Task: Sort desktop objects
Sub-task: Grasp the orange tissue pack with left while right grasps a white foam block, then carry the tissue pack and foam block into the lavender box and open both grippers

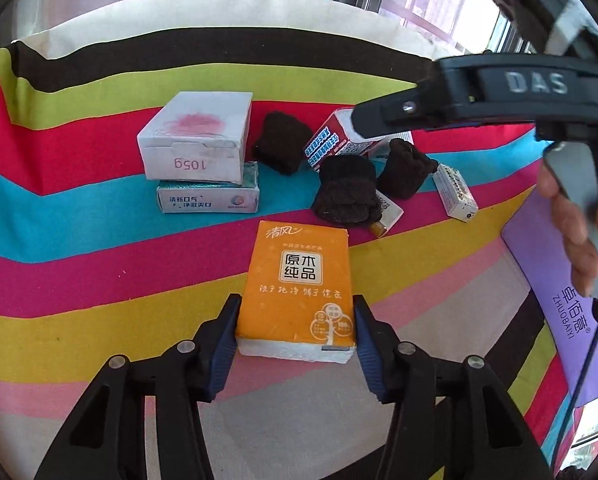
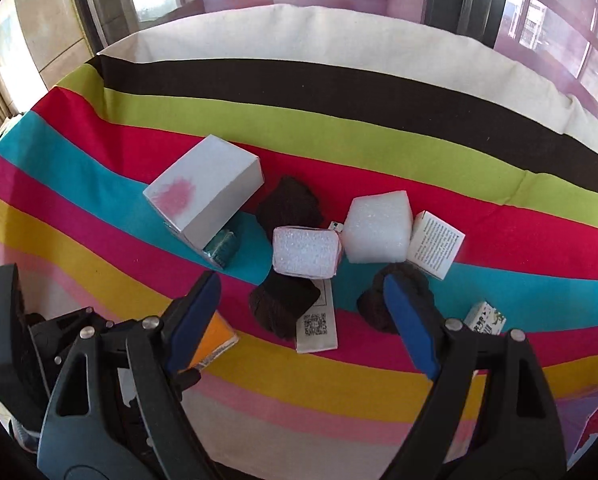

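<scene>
My left gripper (image 1: 295,330) is shut on an orange tissue pack (image 1: 299,292), blue pads pressed on both its sides, just over the striped cloth. The pack also shows in the right wrist view (image 2: 213,338) at lower left. My right gripper (image 2: 303,320) is open and empty, held above a pile of dark rolled socks (image 2: 285,308), small cartons and white foam blocks (image 2: 375,226). In the left wrist view the right gripper's body (image 1: 479,92) reaches in from the upper right over the socks (image 1: 345,190).
A white box marked 105g (image 1: 197,142) lies on a teal box (image 1: 207,198) at the left. A red-and-white carton (image 1: 331,140) and small white cartons (image 1: 457,192) lie among the socks. A purple package (image 1: 555,284) lies at the right edge.
</scene>
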Tool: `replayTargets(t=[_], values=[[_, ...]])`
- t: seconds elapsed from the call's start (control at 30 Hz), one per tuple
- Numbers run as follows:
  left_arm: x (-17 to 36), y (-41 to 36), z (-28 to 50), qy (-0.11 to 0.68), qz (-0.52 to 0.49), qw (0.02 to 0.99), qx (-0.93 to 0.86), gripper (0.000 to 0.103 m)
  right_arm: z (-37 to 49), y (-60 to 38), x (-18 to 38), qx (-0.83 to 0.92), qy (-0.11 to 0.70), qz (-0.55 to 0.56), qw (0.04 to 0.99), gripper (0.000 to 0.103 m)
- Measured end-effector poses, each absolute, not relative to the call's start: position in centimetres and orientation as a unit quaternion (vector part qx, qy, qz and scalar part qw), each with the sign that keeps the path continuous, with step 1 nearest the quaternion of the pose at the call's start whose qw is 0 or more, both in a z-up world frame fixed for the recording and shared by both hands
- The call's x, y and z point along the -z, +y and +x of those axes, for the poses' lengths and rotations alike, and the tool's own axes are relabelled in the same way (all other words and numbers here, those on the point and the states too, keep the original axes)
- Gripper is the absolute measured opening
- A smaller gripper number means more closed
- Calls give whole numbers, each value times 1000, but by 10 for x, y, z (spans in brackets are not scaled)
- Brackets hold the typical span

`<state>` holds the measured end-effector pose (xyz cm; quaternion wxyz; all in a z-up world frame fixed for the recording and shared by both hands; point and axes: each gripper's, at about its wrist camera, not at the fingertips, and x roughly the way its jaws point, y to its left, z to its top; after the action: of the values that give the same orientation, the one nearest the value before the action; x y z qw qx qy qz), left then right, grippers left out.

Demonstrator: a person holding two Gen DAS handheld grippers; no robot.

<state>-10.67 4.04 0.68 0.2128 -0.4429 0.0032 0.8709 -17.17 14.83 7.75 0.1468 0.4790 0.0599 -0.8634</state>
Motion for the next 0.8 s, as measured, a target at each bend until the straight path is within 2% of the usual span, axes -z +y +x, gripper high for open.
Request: replayTargets(t=[0.17,0.27,0.33,0.37,0.57,0.8], values=[[-14,32,-95,-8,-435,211,-875,53,-189,137,-66,857,59,491,144,78],[-19,27,-88,-14,-431,206,-878,53,-200,137,-59,855,55,500,131,64],[-22,23,-87,-17,-428,205,-880,53,-205,137,-54,849,57,508,132,49],[-23,25,-87,-17,-427,204,-881,53,-205,136,-52,848,61,509,132,47],[-35,25,-83,-18,-416,196,-888,53,-192,145,-65,856,42,494,147,46],[-58,45,-68,-24,-388,217,-896,53,-135,175,-117,875,6,450,179,46]])
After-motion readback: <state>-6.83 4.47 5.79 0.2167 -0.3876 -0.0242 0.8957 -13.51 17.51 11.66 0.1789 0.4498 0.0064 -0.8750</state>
